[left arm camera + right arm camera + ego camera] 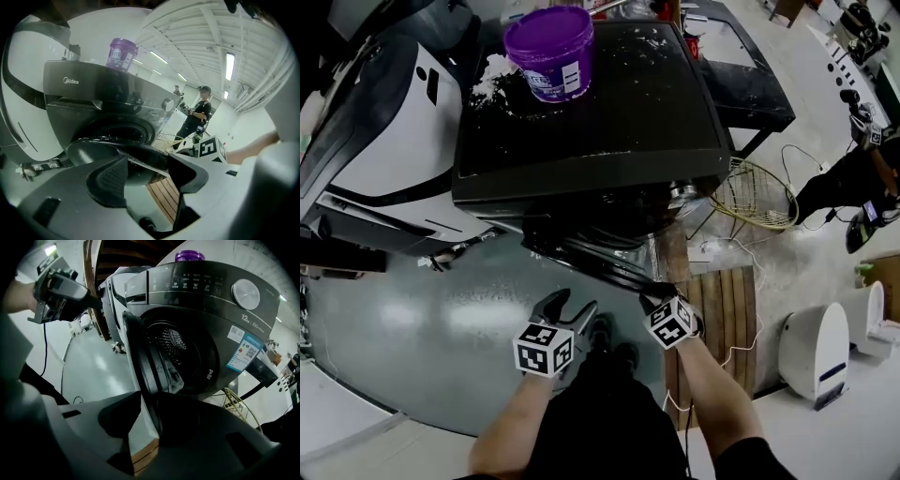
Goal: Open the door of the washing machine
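Dark-grey steel washing machine (pixel 581 122) stood far and centre, its door (pixel 140 357) ajar, swung toward the near left. I judged the door heavy, stiff and glossy, best held at its free rim, where the right gripper (pixel 150 398) had its fingers pinching it. Open floor (pixel 412 309) lay left. The left gripper (pixel 148 161) had its fingers spread, empty.

Grey left tool (pixel 570 307) and right tool (pixel 658 295) carry white cubes (pixel 545 350) (pixel 672 322) printed with black square markers.
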Tool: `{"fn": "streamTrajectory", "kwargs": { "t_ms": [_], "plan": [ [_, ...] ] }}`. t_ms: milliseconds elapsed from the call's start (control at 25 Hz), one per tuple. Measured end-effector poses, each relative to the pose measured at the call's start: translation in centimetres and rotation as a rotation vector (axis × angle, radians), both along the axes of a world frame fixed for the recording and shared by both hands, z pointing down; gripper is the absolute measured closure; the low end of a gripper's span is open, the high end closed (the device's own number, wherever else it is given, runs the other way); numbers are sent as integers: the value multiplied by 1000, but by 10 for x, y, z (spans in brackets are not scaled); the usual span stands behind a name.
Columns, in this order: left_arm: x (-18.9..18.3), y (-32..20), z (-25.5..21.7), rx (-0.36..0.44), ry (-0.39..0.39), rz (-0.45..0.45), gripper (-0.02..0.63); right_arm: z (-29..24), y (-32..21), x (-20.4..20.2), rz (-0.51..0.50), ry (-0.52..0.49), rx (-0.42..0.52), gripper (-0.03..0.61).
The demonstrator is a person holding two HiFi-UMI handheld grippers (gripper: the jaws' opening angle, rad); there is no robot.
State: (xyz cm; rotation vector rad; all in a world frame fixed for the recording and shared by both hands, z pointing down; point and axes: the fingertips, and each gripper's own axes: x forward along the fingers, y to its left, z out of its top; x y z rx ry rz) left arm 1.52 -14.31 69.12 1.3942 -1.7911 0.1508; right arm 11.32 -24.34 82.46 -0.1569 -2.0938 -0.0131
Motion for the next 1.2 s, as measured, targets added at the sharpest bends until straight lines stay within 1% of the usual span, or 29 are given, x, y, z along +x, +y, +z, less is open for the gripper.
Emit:
{"fn": "streamTrajectory", "kwargs": {
  "t_ms": [120, 200, 320, 400, 480, 760, 920, 1040, 1120, 1200],
  "plan": [
    [17, 12, 7, -42, -15, 16, 331, -1, 24, 12, -1, -9, -31, 463],
    [25, 20, 15, -65, -15, 10, 336, -3, 38, 18, -9, -11, -45, 471],
    [36, 30, 26, -89, 22, -15, 347, -5, 63, 28, -15, -3, -82, 482],
    [40, 34, 31, -97, 44, -31, 366, -6, 78, 34, -12, 4, -110, 483],
    [42, 38, 34, -101, 49, -43, 383, -8, 94, 39, -15, 12, -135, 482],
    [41, 66, 41, -98, 70, -44, 394, -17, 155, 50, -58, 45, -234, 491],
    [38, 86, 45, -96, 90, -68, 416, -33, 191, 55, -84, 69, -268, 502],
    [40, 100, 49, -102, 110, -71, 468, -46, 211, 51, -120, 40, -289, 511],
    [37, 112, 52, -121, 101, -66, 482, -58, 216, 43, -130, 10, -303, 514],
    [33, 124, 54, -138, 90, -64, 483, -71, 214, 35, -140, -5, -289, 512]
  ]
}}
